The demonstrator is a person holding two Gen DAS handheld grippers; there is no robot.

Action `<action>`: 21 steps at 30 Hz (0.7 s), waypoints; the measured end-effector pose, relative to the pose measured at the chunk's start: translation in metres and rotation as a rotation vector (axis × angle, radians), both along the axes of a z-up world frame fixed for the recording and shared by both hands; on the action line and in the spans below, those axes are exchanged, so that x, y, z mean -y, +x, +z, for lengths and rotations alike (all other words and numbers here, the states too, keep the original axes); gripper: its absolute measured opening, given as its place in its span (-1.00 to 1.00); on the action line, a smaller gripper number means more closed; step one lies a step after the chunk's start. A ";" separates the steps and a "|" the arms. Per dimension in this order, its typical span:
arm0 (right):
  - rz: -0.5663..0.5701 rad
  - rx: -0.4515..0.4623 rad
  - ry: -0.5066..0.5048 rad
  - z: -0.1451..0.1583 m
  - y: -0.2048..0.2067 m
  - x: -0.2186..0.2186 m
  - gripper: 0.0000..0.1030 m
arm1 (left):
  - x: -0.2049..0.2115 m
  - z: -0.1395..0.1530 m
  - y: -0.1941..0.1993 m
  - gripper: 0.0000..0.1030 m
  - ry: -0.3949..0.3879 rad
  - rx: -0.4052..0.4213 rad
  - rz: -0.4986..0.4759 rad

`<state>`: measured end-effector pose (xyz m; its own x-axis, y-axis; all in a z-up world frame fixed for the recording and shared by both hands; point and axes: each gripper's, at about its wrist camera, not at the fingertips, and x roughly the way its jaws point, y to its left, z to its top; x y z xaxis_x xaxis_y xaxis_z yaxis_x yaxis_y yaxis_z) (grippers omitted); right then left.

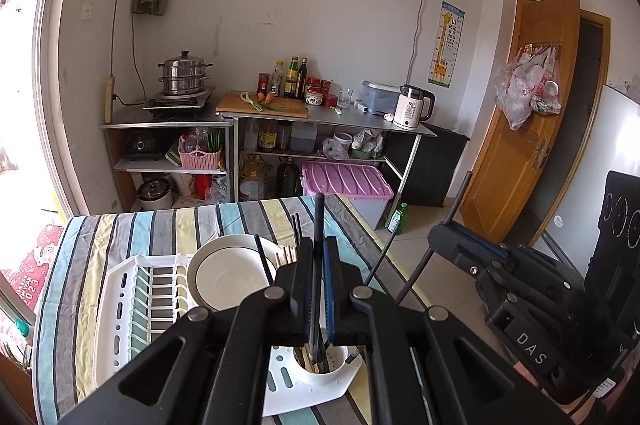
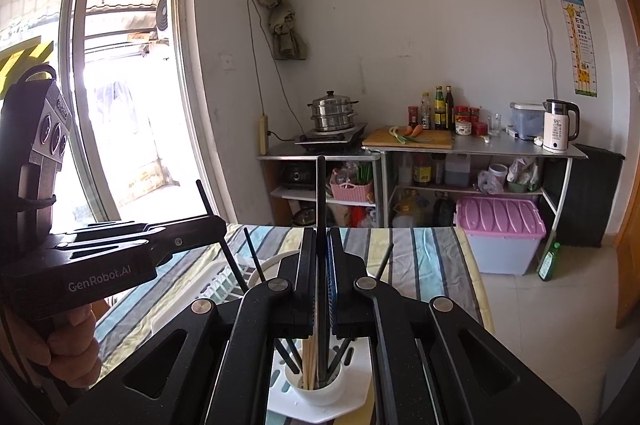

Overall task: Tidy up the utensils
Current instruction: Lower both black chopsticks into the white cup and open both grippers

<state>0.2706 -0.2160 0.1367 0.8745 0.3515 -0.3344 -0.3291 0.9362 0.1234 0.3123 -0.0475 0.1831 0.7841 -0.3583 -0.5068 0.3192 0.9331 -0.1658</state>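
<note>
Left gripper point(image 1: 319, 257) clamped on a thin black chopstick point(image 1: 319, 213); right gripper point(image 2: 320, 253) clamped on another point(image 2: 321, 185). Both tips sit over the white plastic utensil cup point(image 2: 316, 391) of the white dish rack point(image 1: 120, 305). Keep sticks vertical, lower straight, release only once seated.

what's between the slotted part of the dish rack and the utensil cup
In the left wrist view, a white plate stands between the dish rack's slots and the utensil cup, which holds black and wooden chopsticks.
</note>
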 end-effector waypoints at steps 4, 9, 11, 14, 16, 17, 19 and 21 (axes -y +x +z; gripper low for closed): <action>-0.001 -0.020 0.001 -0.009 0.010 0.000 -0.91 | -0.002 -0.009 0.008 -0.90 -0.006 -0.017 0.004; -0.009 -0.063 -0.002 -0.026 0.023 0.001 -0.91 | -0.003 -0.027 0.017 -0.90 0.000 -0.053 0.009; -0.013 -0.079 -0.003 -0.032 0.027 0.001 -0.91 | -0.003 -0.034 0.021 -0.90 0.005 -0.066 0.015; -0.019 -0.100 -0.004 -0.040 0.032 0.003 -0.91 | -0.004 -0.043 0.027 -0.90 0.006 -0.088 0.022; -0.022 -0.111 -0.006 -0.044 0.036 0.004 -0.91 | -0.004 -0.049 0.030 -0.90 0.009 -0.099 0.026; -0.022 -0.116 -0.007 -0.046 0.037 0.004 -0.91 | -0.004 -0.052 0.032 -0.90 0.012 -0.104 0.027; -0.025 -0.126 -0.009 -0.049 0.041 0.004 -0.91 | -0.004 -0.055 0.034 -0.90 0.018 -0.100 0.033; -0.028 -0.136 -0.011 -0.053 0.044 0.004 -0.91 | -0.004 -0.055 0.035 -0.90 0.015 -0.099 0.034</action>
